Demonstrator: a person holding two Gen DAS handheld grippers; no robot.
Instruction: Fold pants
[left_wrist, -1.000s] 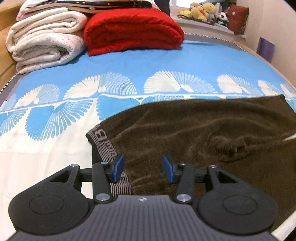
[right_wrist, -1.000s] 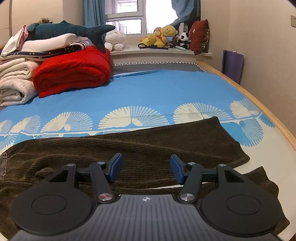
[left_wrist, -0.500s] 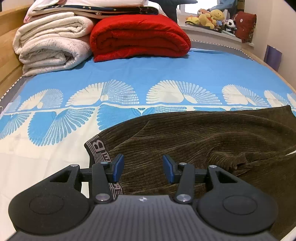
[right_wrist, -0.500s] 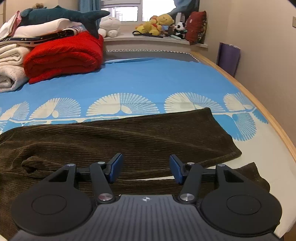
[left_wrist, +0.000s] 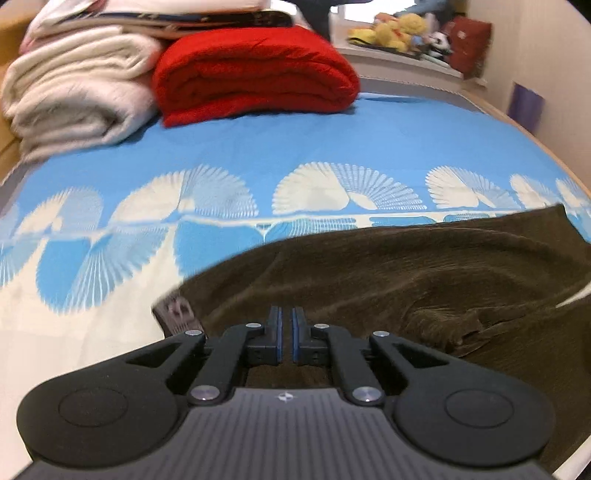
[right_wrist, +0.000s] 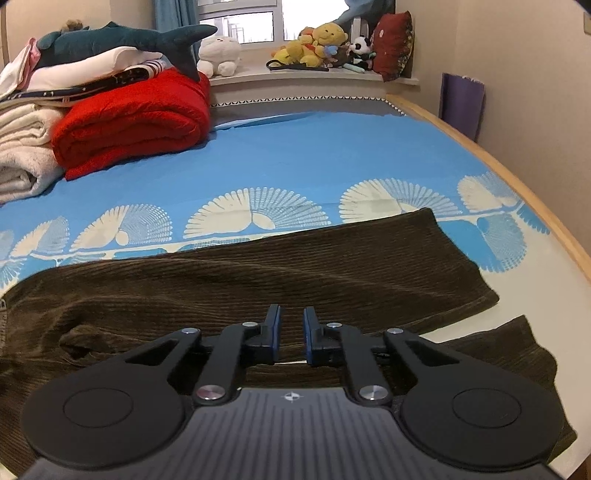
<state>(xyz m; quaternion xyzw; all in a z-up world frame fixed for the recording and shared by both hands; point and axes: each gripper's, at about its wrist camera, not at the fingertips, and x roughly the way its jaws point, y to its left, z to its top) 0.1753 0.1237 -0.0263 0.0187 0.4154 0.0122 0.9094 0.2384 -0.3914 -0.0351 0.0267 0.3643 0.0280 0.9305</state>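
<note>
— What lay under the fingers?
— A bed in blue fan-print; brown pants spread beneath both.
— Fingers?
— Left gripper nearly clenched, right gripper narrowly parted; any cloth between was hidden. Waistband blurred.

The dark brown corduroy pants lie spread sideways across the bed, rumpled near the crotch. A grey lettered waistband marks the left end. The two legs run rightward, the far leg flat, the near leg's cuff slightly apart from it.
</note>
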